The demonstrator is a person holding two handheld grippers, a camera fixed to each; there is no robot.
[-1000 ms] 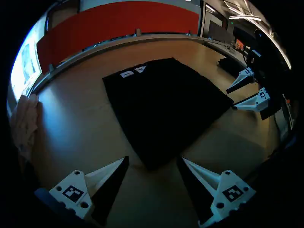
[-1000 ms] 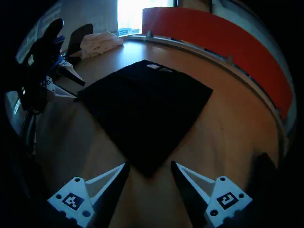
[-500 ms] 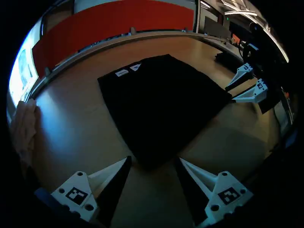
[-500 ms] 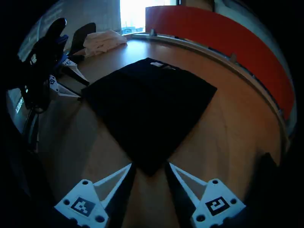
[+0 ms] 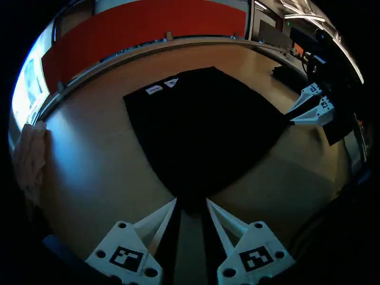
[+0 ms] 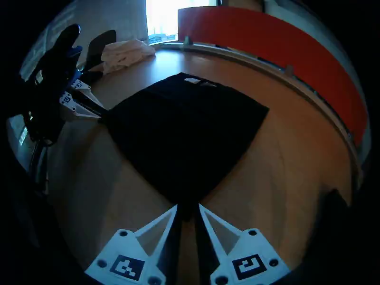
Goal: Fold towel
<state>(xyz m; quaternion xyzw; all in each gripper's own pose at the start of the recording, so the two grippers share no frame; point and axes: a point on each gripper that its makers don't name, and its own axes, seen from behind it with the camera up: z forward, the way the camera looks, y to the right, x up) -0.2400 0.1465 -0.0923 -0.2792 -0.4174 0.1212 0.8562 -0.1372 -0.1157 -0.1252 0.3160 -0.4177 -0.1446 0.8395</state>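
Left gripper view: the left gripper's (image 5: 191, 206) fingers stand close together, pinching the near corner of the flat black cloth towel (image 5: 204, 128). The towel spreads away from them over the wooden table (image 5: 90, 156). Right gripper view: the right gripper (image 6: 188, 210) likewise nips the corner nearest it between narrowed fingers.

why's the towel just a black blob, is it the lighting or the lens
Left gripper view: the window at the left edge is blown out, towel reads flat black. Right gripper view: window glare at the top, same featureless towel; fisheye bends the table edge.
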